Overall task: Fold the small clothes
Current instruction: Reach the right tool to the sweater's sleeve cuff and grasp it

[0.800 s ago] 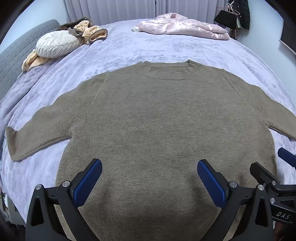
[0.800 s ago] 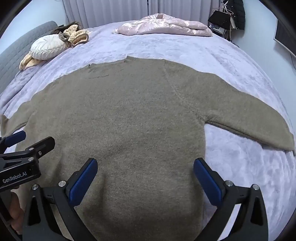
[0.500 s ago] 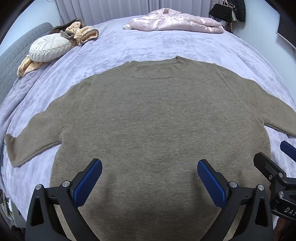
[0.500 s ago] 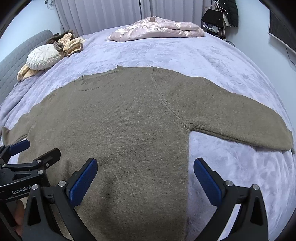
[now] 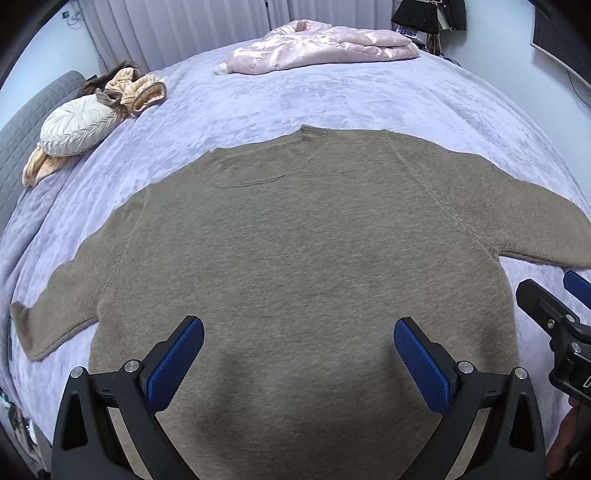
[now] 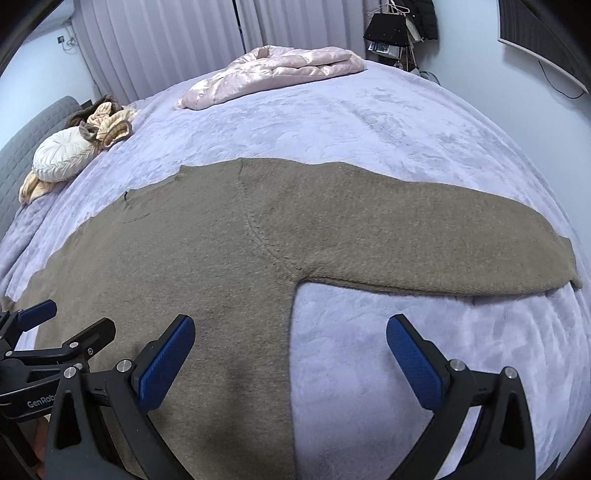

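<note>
An olive-brown knit sweater lies flat on the lavender bed, neck away from me, both sleeves spread out. My left gripper is open and empty, hovering over the sweater's lower body. My right gripper is open and empty, hovering over the sweater's right side edge, below the armpit; the right sleeve stretches to the right. The right gripper shows at the right edge of the left wrist view, and the left gripper at the left edge of the right wrist view.
The lavender blanket covers the bed. A pink quilted jacket lies at the far edge. A white round cushion and beige clothes sit at the far left by a grey headboard. Hanging bags stand far right.
Both grippers have shifted to the right over the sweater and pulled back a little. The right gripper now straddles the sweater's right side edge. Both stay open.
</note>
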The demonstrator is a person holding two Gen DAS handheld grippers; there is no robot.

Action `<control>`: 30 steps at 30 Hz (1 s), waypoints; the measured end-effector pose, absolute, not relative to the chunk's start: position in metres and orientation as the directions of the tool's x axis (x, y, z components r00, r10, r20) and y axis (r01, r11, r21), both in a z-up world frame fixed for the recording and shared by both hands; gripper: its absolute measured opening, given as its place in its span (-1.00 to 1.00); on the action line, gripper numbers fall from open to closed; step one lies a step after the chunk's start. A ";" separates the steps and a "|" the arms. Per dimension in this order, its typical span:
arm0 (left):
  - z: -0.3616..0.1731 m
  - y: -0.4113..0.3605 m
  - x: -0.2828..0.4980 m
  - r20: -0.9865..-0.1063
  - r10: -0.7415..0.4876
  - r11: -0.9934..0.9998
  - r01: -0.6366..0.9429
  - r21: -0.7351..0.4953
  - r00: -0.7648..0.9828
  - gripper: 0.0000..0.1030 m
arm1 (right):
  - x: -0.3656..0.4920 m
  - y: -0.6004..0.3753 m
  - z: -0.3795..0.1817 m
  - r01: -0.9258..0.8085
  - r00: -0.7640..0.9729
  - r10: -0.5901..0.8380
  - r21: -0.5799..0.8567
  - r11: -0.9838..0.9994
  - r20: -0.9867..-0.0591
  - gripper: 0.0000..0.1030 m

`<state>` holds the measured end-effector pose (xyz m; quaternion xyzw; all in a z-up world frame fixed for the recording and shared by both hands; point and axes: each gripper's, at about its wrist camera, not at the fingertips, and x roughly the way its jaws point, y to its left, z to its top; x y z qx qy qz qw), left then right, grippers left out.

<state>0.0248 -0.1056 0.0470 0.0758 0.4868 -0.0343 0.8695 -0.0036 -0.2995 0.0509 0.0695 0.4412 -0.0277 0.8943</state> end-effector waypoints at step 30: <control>0.042 -0.253 0.065 -0.869 -0.023 0.951 0.280 0.134 0.495 1.00 | -0.010 -0.479 0.034 0.395 0.586 -0.108 0.167 0.904 -0.803 1.00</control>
